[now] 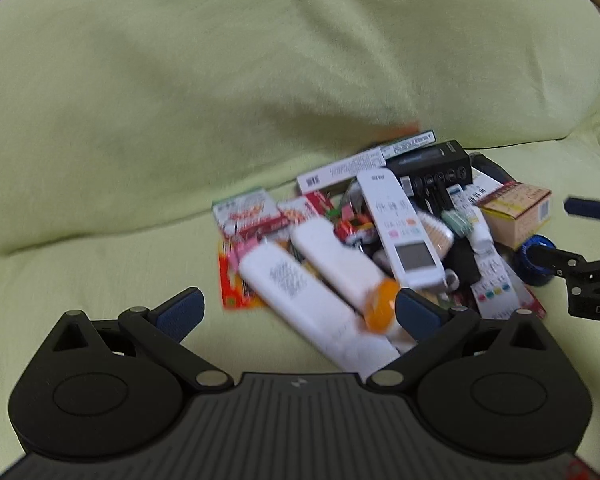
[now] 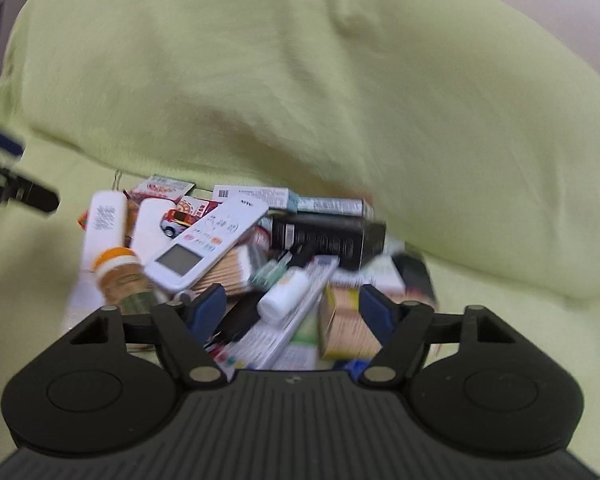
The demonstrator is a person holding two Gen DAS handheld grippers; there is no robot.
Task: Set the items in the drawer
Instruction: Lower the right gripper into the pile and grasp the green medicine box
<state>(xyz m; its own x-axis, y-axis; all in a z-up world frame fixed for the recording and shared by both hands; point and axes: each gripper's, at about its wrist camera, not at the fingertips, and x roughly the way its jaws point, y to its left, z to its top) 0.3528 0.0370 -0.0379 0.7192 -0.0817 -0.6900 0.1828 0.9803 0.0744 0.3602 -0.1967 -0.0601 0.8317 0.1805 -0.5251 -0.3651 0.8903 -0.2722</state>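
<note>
L gripper (image 1: pixel 300 312) is sitting wide open w/ nothing between its blue pads (image 1: pixel 180 314); the right-hand pad is overlapping the orange cap of a pill bottle (image 1: pixel 380 306) in the view, contact unclear due to blur. Just ahead, two white tubes (image 1: pixel 296 292) are lying side by side, angled across the near edge of the pile. R gripper (image 2: pixel 292 312) is also spread wide, gripping nothing; its pads are framing the near part of the pile, w/ a yellow-tan carton (image 2: pixel 348 326) just inside the right-hand pad and a small white bottle (image 2: pixel 286 294) lying between them. Can't tell if either pad is touching anything.

Mid-pile, a white remote control (image 2: pixel 208 242) w/ a grey screen is resting tilted on top of other items; same remote is showing in the L view too (image 1: pixel 400 224). A toy car (image 2: pixel 176 218), red and white, is peeking out beside it. Further back, a black box (image 2: pixel 328 240) is lying across the heap, w/ flat white and green cartons (image 2: pixel 260 196) behind it. In the L view the R gripper's fingers are reaching in from the right edge, near a dark blue round item (image 1: pixel 534 258).

All items are lying heaped on a light green sheet (image 1: pixel 140 120), which is rising into a covered cushion behind. No drawer in view.
</note>
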